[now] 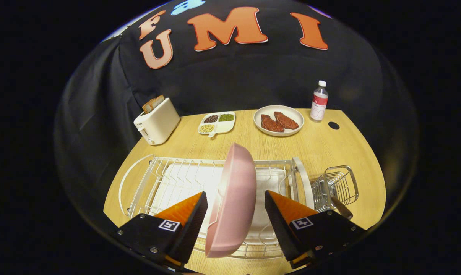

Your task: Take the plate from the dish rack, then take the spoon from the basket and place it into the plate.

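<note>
claw (235, 214), black housings, silver screws, square tag markings

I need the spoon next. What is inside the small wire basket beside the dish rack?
A spoon stands in the small wire basket, handle leaning out; its bowl is hidden by the open tool, whose fingers flank the upright pink plate.

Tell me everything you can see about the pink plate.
The pink plate is smooth and matte, like plastic or ceramic, with a shallow raised rim. It stands on edge in the white wire dish rack, between the open fingers of the hand-held gripper. Neither finger clearly presses it. Nothing lies on it.
</note>
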`<state>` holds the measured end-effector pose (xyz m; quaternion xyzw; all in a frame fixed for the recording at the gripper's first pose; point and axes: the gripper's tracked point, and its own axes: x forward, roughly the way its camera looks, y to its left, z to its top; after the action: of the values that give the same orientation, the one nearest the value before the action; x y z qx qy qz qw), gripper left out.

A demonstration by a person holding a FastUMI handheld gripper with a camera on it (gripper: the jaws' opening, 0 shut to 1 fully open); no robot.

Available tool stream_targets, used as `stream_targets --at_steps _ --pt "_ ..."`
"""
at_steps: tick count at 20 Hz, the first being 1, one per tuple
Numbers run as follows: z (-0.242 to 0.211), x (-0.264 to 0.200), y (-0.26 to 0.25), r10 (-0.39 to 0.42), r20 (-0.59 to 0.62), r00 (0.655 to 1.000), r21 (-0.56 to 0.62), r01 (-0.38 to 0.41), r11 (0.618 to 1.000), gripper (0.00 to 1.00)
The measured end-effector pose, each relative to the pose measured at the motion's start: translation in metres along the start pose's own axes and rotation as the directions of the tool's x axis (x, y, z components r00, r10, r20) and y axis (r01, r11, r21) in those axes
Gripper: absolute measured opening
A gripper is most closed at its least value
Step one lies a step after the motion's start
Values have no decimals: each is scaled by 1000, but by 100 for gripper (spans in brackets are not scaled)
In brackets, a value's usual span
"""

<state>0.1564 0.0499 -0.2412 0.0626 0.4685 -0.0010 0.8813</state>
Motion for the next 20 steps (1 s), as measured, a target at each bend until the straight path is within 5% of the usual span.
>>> stream_targets --at_steps 8,13,20 --pt "-6 27 -5 -53 -140 989 90 66 994 77" --pt "5 17 -17 -125 -111 986 107 136 985 37" --pt "27 -2 -20 -216 -27 976 56 218 974 36"
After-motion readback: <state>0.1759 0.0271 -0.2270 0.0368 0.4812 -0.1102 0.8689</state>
